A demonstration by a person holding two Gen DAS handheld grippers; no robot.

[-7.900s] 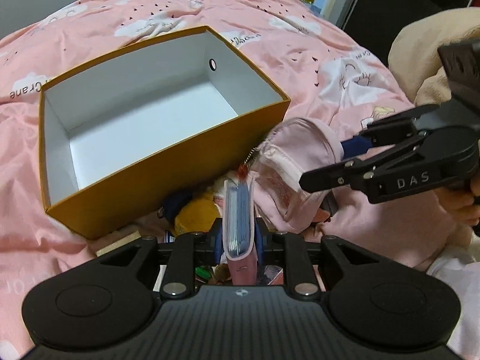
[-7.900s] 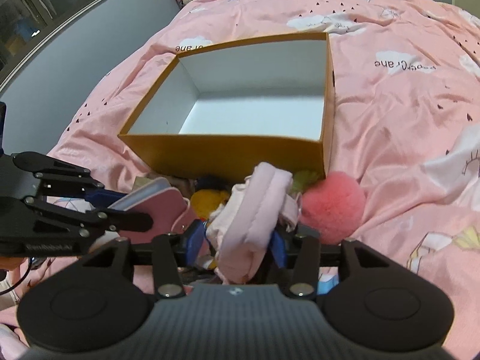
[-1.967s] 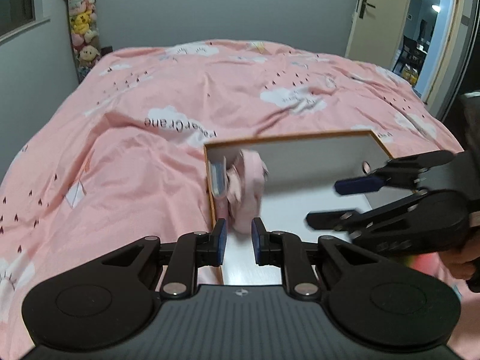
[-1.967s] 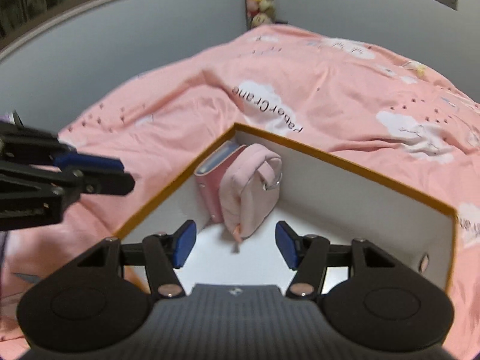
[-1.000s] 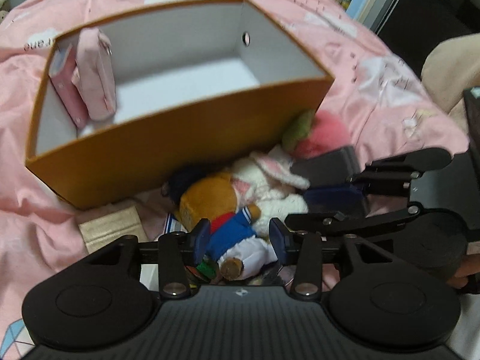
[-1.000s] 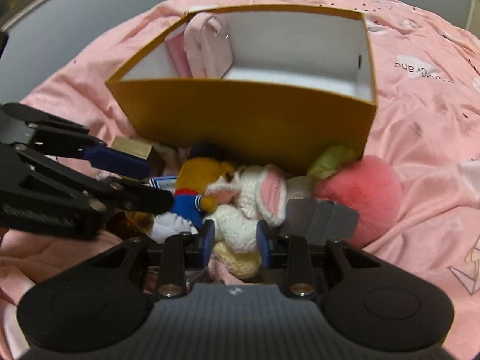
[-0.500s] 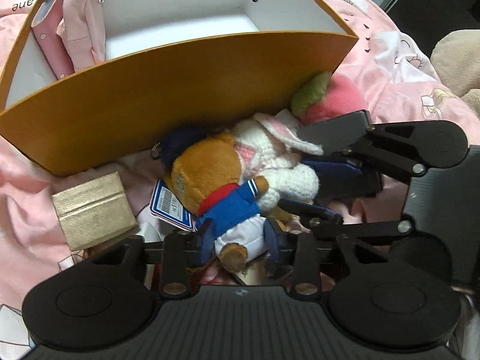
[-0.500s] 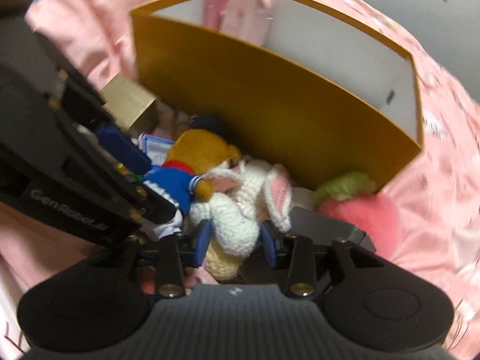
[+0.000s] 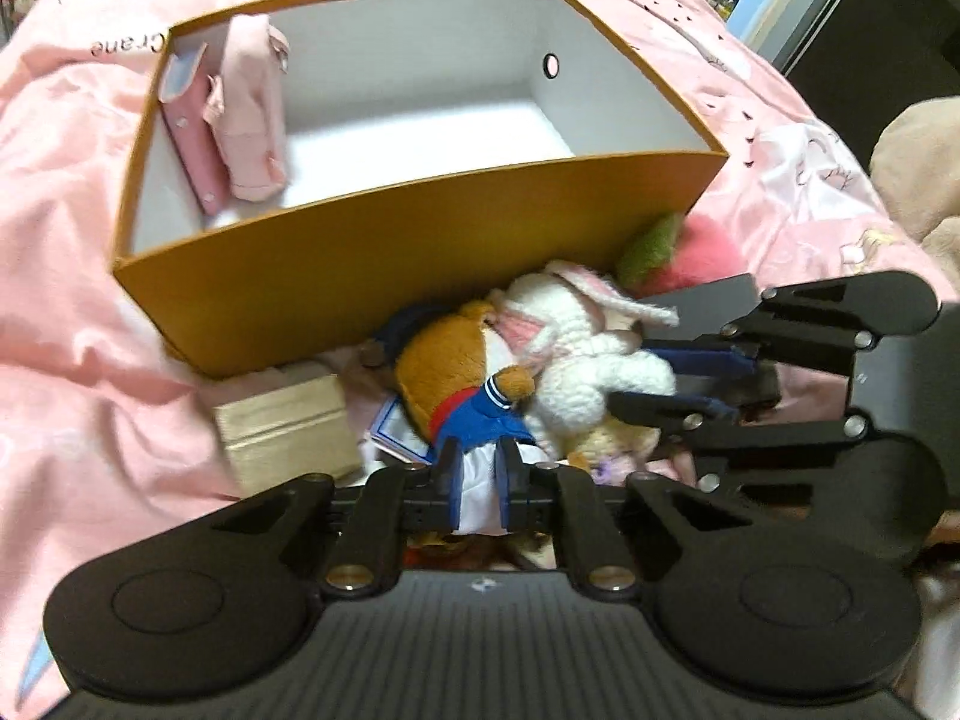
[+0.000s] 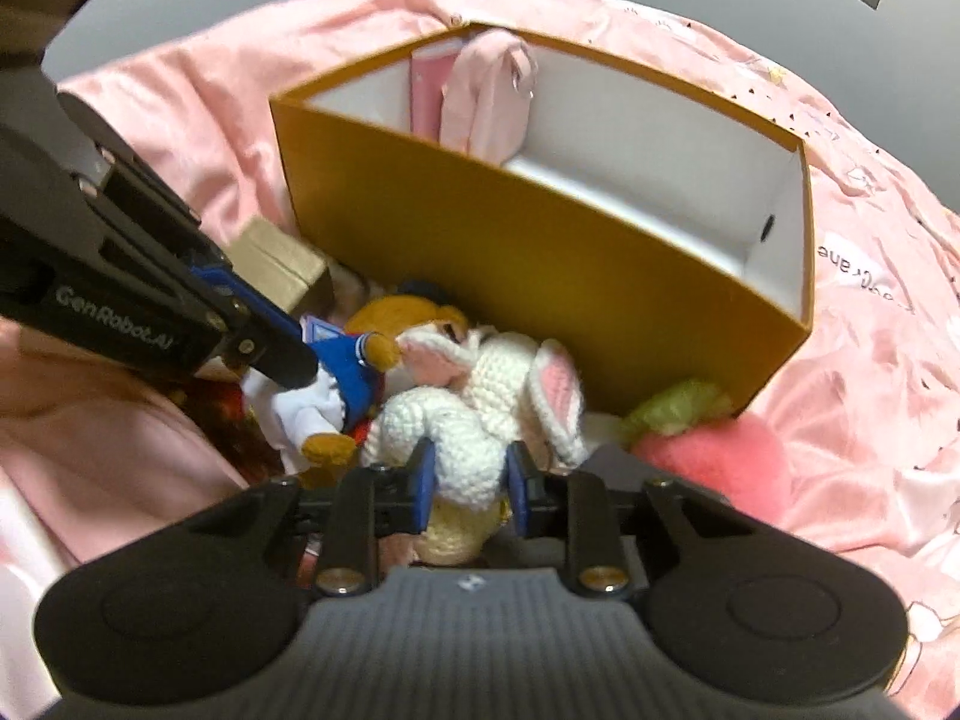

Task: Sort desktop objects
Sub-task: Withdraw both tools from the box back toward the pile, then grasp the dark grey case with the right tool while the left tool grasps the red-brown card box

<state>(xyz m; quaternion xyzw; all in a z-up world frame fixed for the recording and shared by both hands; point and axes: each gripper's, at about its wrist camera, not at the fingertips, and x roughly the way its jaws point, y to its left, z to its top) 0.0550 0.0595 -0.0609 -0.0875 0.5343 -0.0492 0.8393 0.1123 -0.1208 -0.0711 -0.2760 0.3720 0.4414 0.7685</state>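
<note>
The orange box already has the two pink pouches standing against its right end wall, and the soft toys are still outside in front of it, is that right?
Not quite. In the left wrist view the two pink pouches stand against the left end wall of the orange box, not the right. The soft toys do lie outside, in front of it.

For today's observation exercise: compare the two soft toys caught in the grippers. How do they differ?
The bear toy is smooth orange-brown plush in a blue and white sailor outfit; the crocheted rabbit is knitted white yarn with pink-lined ears.
The left gripper is shut on the bear's white lower part; the right gripper's jaws are closing around the rabbit's body.
Both lie outside the orange box.
</note>
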